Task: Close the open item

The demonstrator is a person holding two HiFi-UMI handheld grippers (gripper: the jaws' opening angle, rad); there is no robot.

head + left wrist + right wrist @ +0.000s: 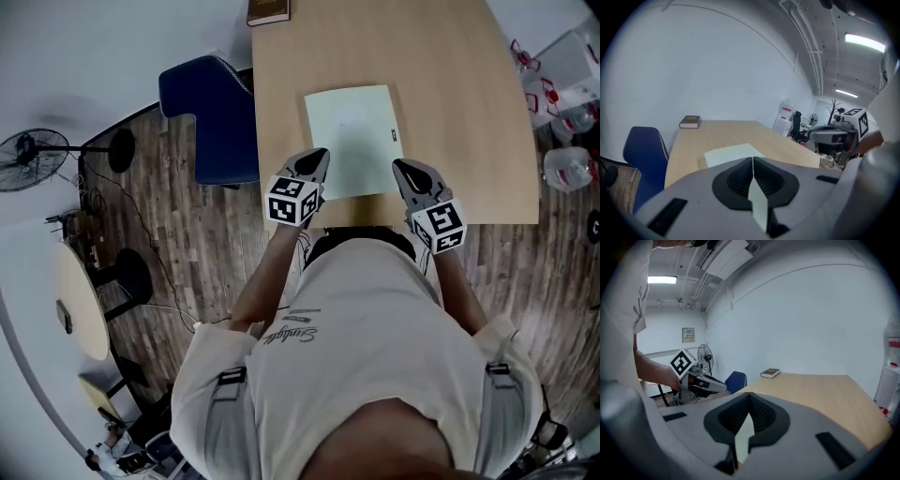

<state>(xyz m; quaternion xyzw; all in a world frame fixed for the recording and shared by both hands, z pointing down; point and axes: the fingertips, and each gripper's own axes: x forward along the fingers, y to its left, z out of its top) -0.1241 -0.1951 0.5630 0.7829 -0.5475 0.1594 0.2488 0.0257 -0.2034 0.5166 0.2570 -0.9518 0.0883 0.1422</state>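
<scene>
A pale green flat folder (352,139) lies shut on the wooden table (450,84), near its front edge. It shows in the left gripper view as a light sheet (731,153). My left gripper (322,153) hovers by the folder's near left corner, jaws pressed together with nothing between them. My right gripper (397,164) sits at the near right corner, also shut and holding nothing. In the left gripper view the closed jaws (753,158) point along the table; the right gripper's jaws (749,394) meet the same way.
A dark book (268,11) lies at the table's far left corner. A blue chair (211,117) stands at the table's left side. Water bottles (567,169) and boxes are on the floor to the right. A fan (28,159) and a round table (80,300) stand far left.
</scene>
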